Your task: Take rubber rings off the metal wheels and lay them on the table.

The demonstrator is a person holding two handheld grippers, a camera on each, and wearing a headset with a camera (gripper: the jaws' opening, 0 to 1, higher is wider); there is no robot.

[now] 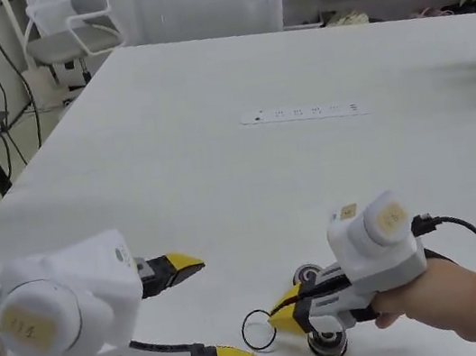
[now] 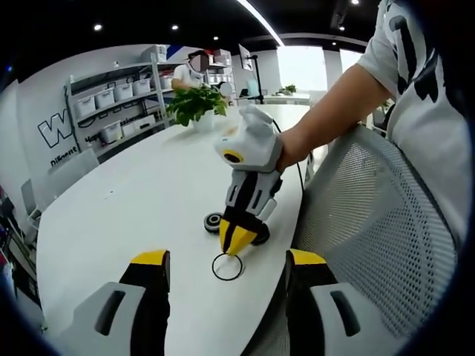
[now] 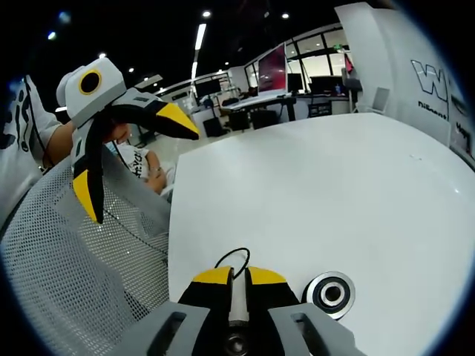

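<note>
Left gripper (image 1: 208,313) sits low and closest in the head view, held in a hand, its 2 yellow-tipped jaws spread wide with nothing between them. Its own view has the same wide gap, and the ring (image 2: 227,279) lies on the table (image 2: 148,193) just beyond the tips. Right gripper (image 1: 287,309) is opposite, pointing toward the left one, jaws pressed together. The thin black ring (image 1: 244,332) meets its tips at 1 edge and looks pinched there, the rest of the loop lying flat on the white table (image 1: 214,145). In the right gripper view the ring (image 3: 237,250) arcs out past the closed tips (image 3: 239,276), and the left gripper (image 3: 133,162) hangs open at upper left. 2 metal wheels stand on the table: far wheel (image 1: 307,273) just behind the right gripper, near wheel (image 1: 328,344) under its body. Far wheel (image 3: 331,291) sits just right of the closed jaws, clear of them. From the left gripper view, the right gripper (image 2: 236,241) points down at the ring, with far wheel (image 2: 214,221) and near wheel (image 2: 260,236) either side of it. Power strip (image 1: 305,113) lies mid-table, well apart.
</note>
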